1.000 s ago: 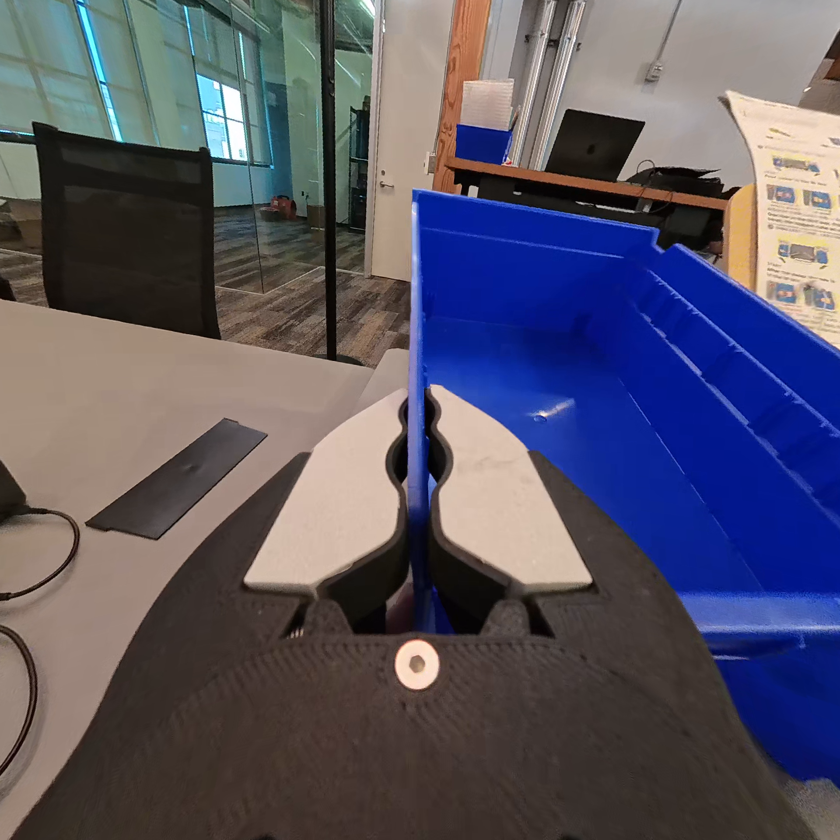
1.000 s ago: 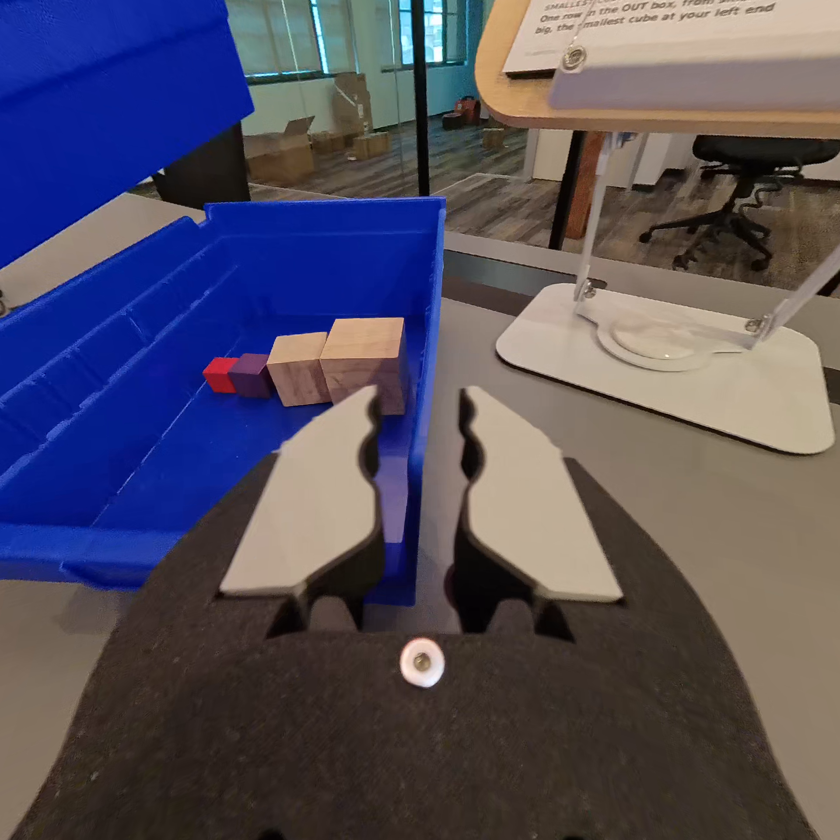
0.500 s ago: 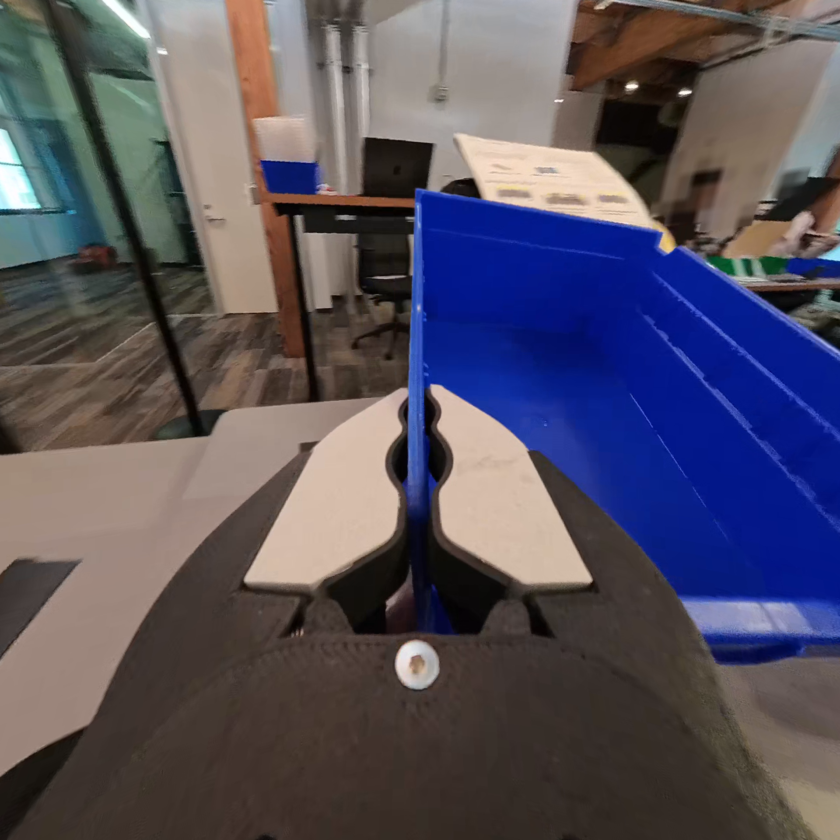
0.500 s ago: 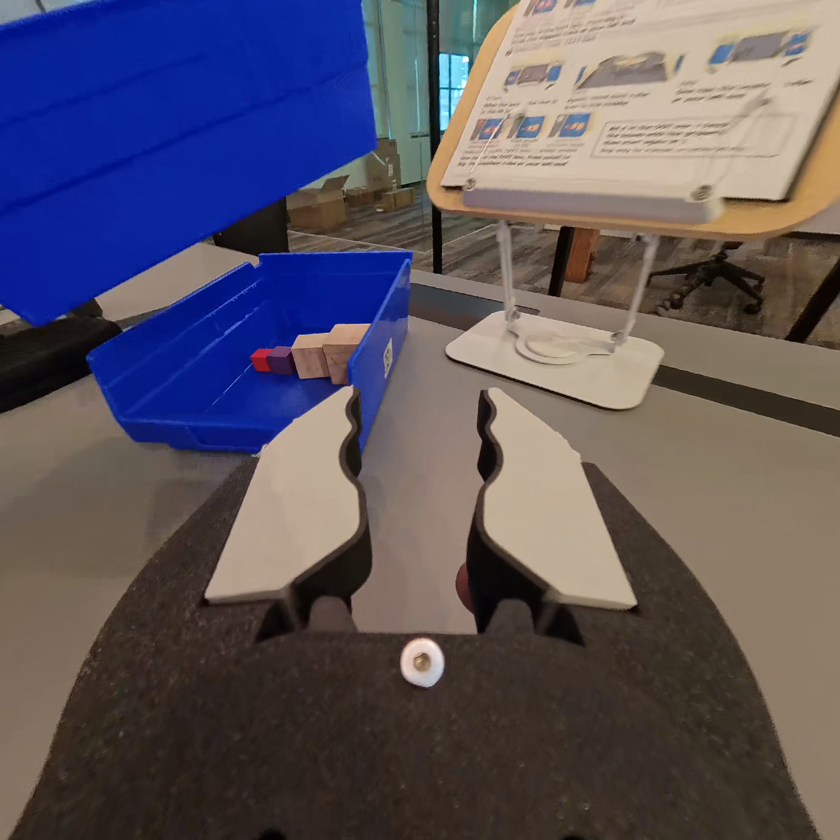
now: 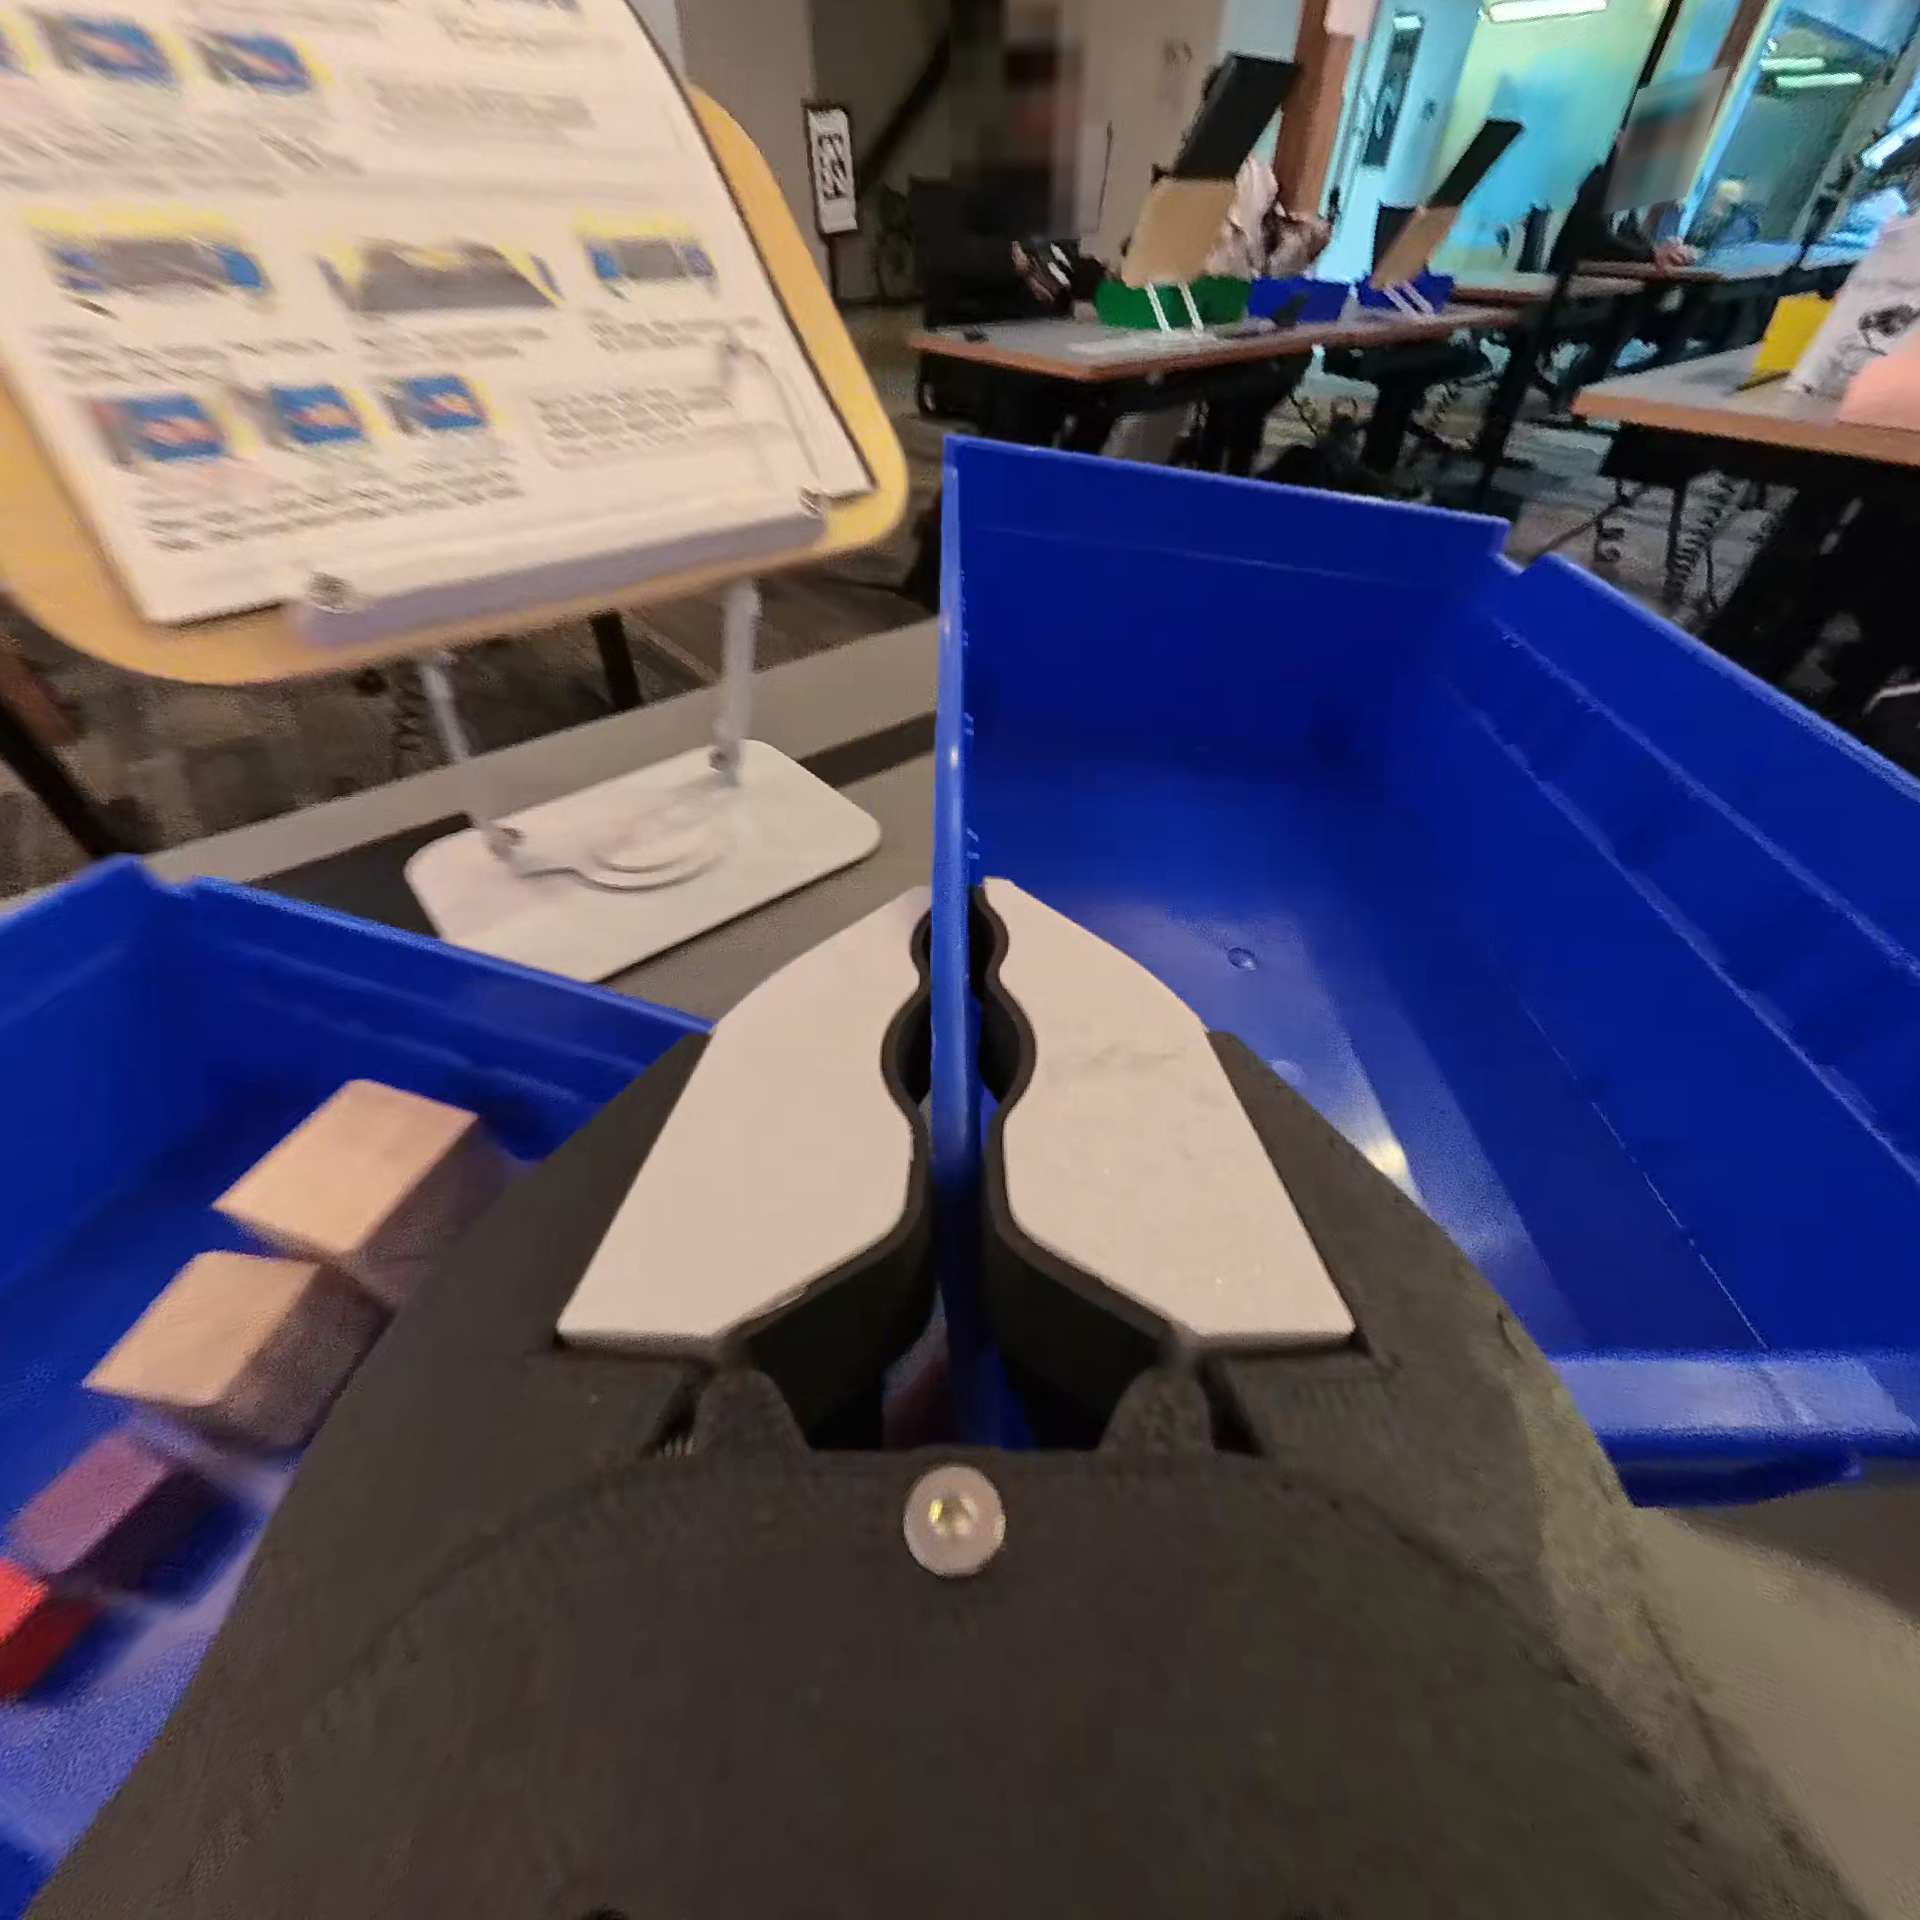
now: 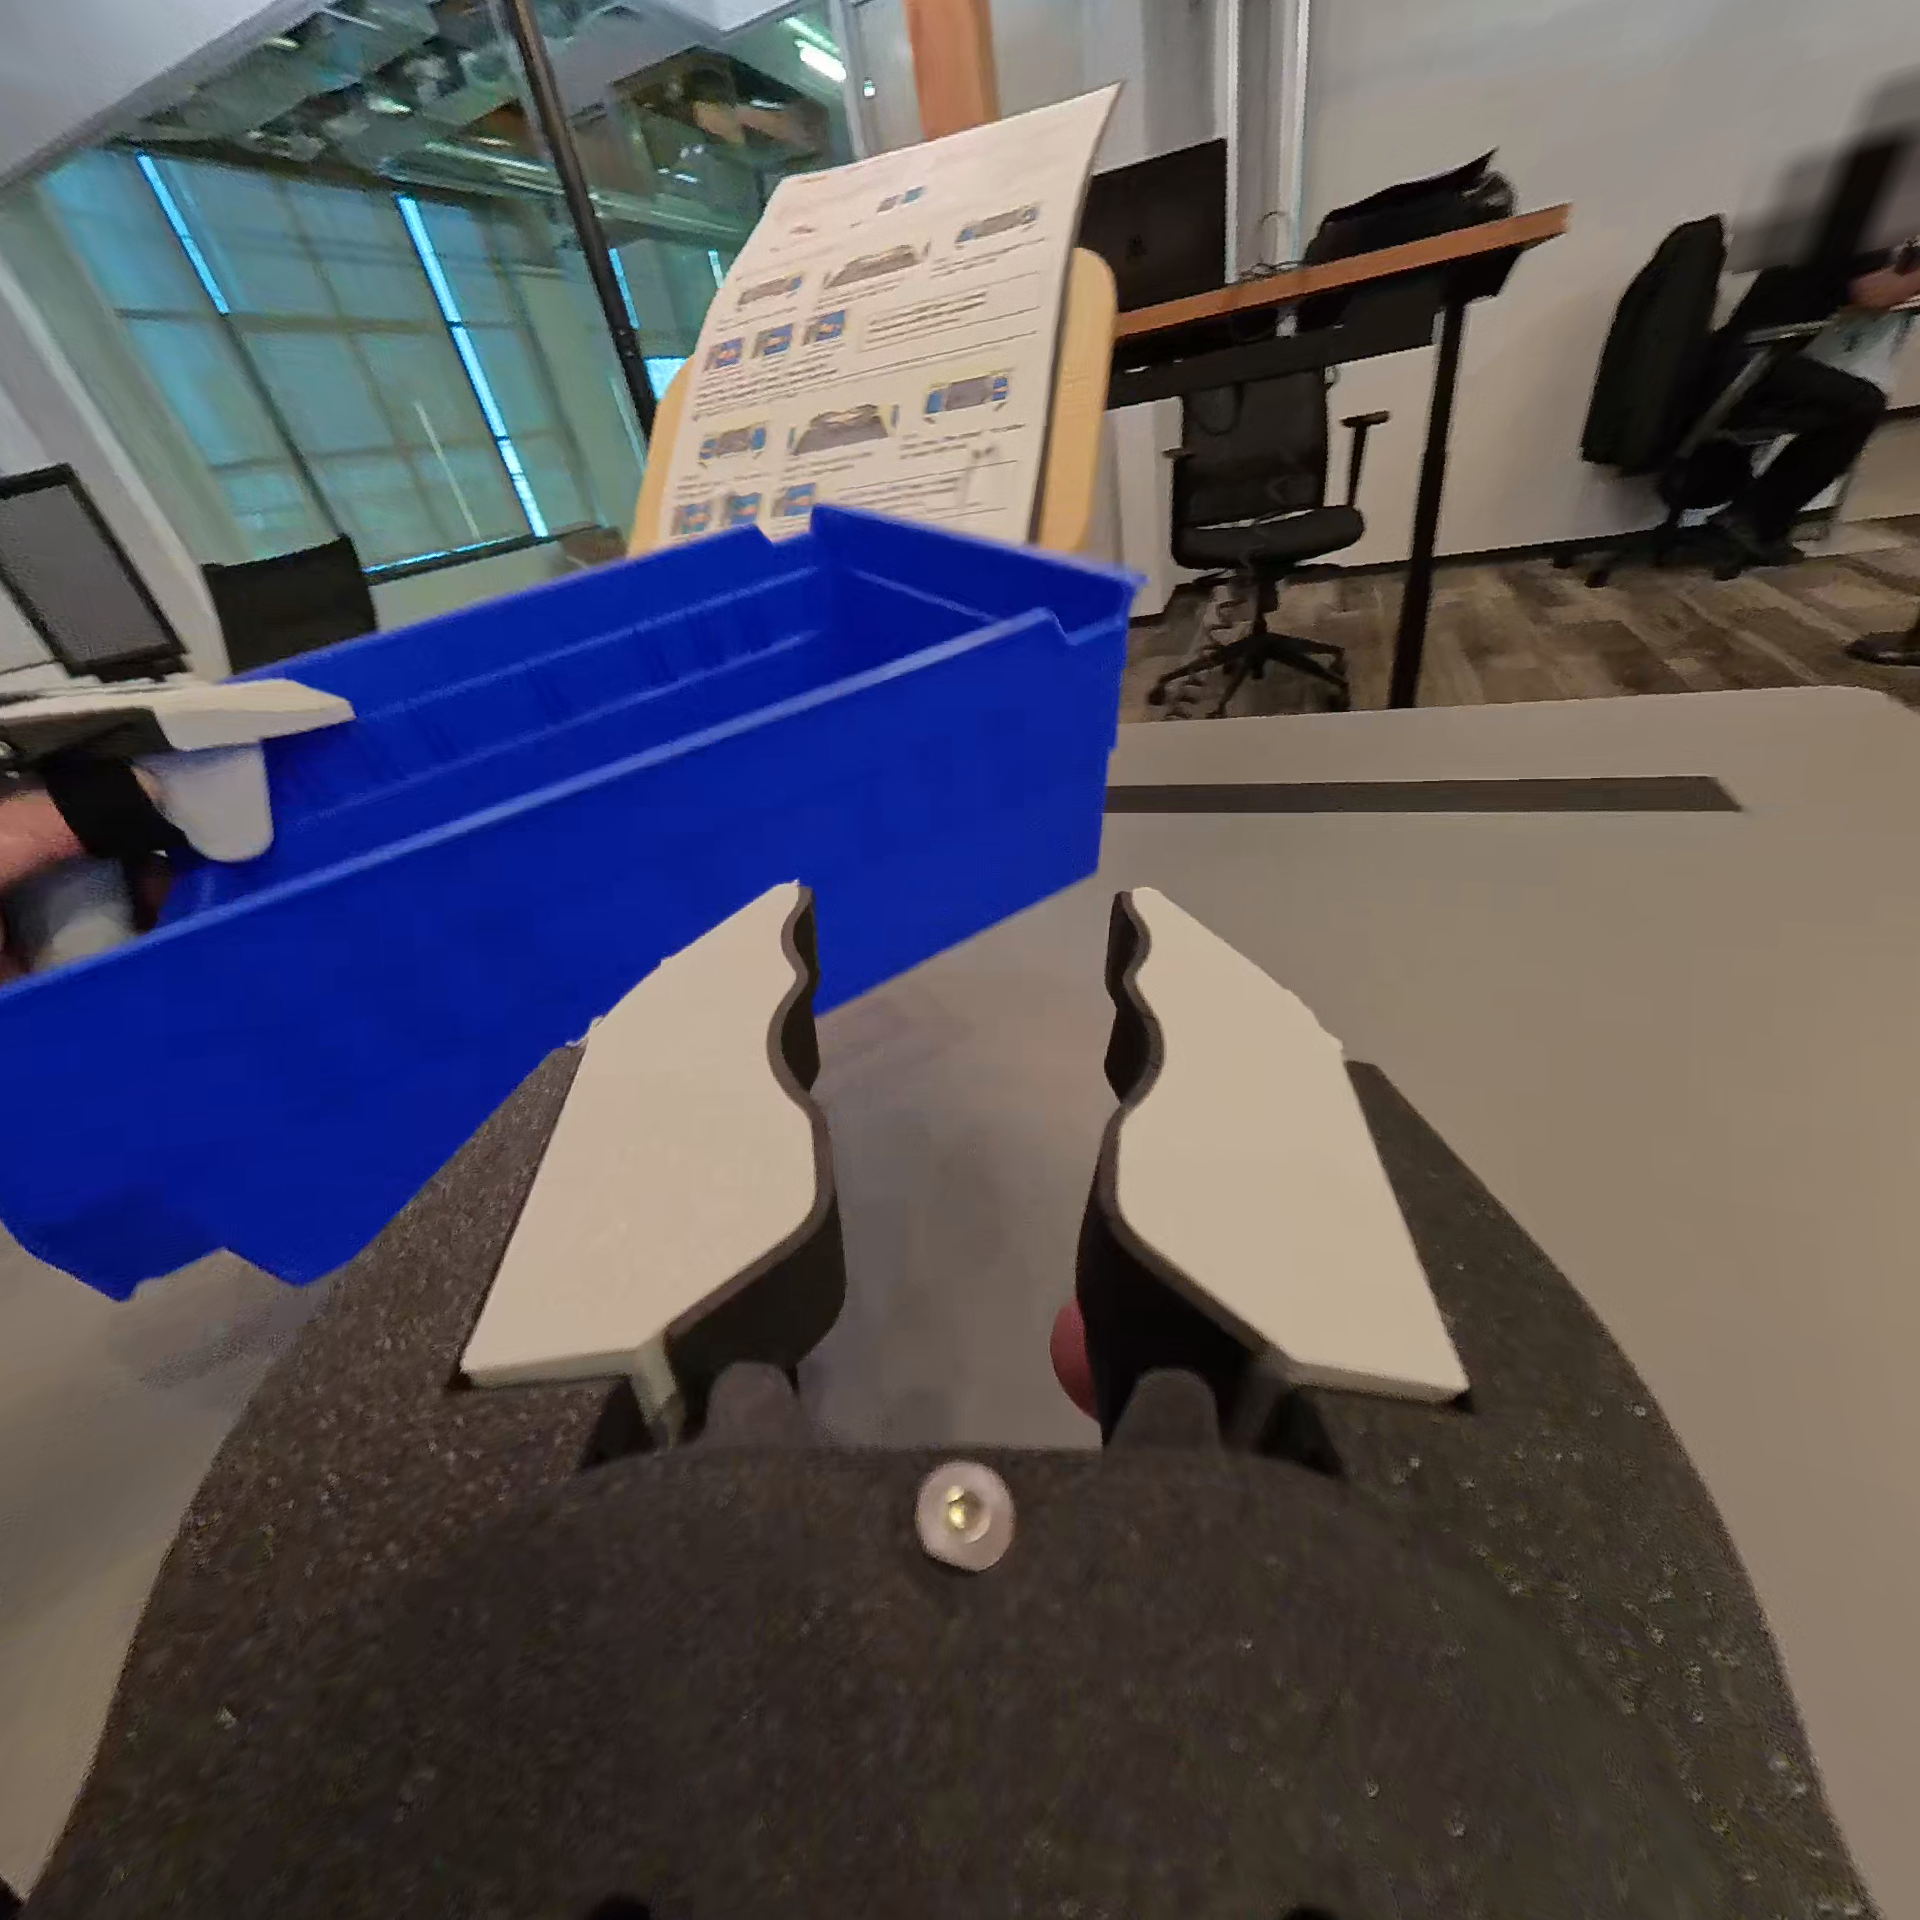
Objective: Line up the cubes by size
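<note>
My left gripper [image 5: 954, 914] is shut on the side wall of an empty blue bin [image 5: 1351, 935] and holds it in the air. The same bin [image 6: 623, 831] shows in the right wrist view, lifted above the grey table, with the left gripper's fingers [image 6: 223, 727] on its far wall. A second blue bin [image 5: 260, 987] lies lower left in the left wrist view. In it stand two wooden cubes [image 5: 343, 1164] [image 5: 223, 1340], a purple cube [image 5: 99, 1507] and a red cube [image 5: 26, 1621] in a row. My right gripper [image 6: 961, 904] is open and empty over the table.
A document stand [image 5: 644, 852] with a printed sheet [image 6: 883, 343] stands on the grey table [image 6: 1455, 987] behind the bins. A black strip [image 6: 1423, 795] lies on the table at the right. Desks and office chairs stand farther back. The tips of one gripper are about 30 cm away from the tips of the other. The right gripper is farther from the purple cube [image 5: 99, 1507], some 50 cm, than the left, some 25 cm.
My left gripper swung the empty bin to the right, over towards the bin with the cubes. My right gripper let go of the cube bin's wall, opened wider and drew back to the right.
</note>
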Demonstrator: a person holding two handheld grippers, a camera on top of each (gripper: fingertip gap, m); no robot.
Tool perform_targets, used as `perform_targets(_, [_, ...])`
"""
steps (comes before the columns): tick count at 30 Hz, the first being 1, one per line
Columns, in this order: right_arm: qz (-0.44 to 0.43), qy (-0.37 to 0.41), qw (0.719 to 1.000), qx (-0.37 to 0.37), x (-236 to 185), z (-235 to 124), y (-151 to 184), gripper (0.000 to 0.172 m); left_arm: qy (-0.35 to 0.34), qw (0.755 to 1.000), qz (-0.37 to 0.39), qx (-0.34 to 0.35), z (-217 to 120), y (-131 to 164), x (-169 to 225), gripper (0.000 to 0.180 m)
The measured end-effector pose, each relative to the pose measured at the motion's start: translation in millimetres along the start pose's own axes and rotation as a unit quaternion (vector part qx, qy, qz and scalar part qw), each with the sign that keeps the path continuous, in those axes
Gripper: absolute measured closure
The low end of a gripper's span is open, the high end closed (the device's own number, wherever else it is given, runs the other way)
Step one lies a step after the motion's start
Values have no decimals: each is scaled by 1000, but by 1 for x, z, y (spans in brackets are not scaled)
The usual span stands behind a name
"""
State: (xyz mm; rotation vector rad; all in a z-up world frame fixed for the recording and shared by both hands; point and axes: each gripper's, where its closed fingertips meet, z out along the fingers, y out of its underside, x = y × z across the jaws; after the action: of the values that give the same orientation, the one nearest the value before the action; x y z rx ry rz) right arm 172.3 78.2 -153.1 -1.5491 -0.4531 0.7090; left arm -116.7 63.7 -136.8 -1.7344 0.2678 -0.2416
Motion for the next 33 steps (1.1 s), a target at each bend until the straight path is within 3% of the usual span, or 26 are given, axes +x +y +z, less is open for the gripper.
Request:
perform_targets(7, [6,11,1000,-5,13,-36,6,116,20,999,-14,-38,57,34,41,178])
perform_targets(14, [9,-21,999,-32,-3,-33,27,94,7,999,-22,-47,91,55,49,178])
perform_targets(21, [-27,-30,995,-94,-13,-18,58,83,-2,997,-50,-56,105,73,52,178])
perform_targets(29, [-23,-53,993,-99,-25,-17,62,86,-1,997,-50,-52,109,75,59,179])
perform_targets(33, [-39,-36,988,-144,-19,-10,81,92,10,997,-57,-52,110,80,67,178])
